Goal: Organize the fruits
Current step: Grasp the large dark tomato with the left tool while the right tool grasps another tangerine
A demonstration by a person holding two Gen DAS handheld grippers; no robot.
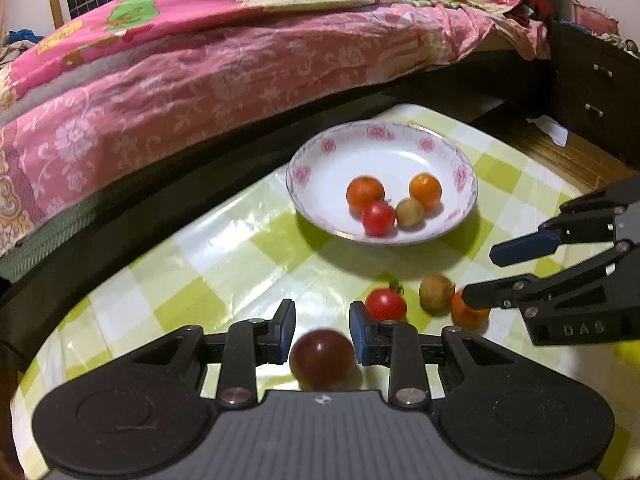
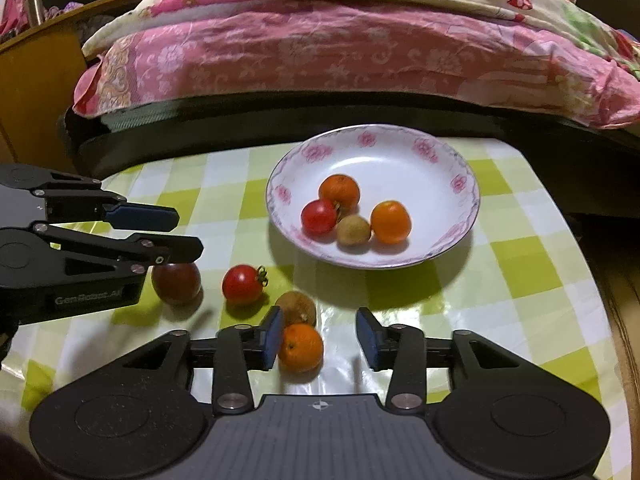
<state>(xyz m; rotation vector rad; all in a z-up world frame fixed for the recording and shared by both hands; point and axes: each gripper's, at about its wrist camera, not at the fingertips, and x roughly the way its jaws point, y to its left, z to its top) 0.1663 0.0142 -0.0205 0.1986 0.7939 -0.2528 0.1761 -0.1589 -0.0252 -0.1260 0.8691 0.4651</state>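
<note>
A white plate with pink flowers (image 1: pixel 316 160) (image 2: pixel 400 148) stands on the checked tablecloth and holds two oranges, a red tomato and a brown fruit. On the cloth lie a dark red fruit (image 1: pixel 322 358) (image 2: pixel 176 282), a red tomato (image 1: pixel 385 304) (image 2: pixel 242 283), a brown fruit (image 1: pixel 436 293) (image 2: pixel 297 306) and an orange (image 1: pixel 469 312) (image 2: pixel 301 347). My left gripper (image 1: pixel 322 328) (image 2: pixel 188 232) is open with the dark red fruit between its jaws. My right gripper (image 2: pixel 320 338) (image 1: pixel 480 276) is open, the orange beside its left pad.
A bed with a pink floral quilt (image 1: pixel 224 64) (image 2: pixel 340 52) runs along the table's far edge. A dark drawer cabinet (image 1: pixel 596 92) stands at the right. The table's edge (image 2: pixel 580 240) curves down the right side over a wooden floor.
</note>
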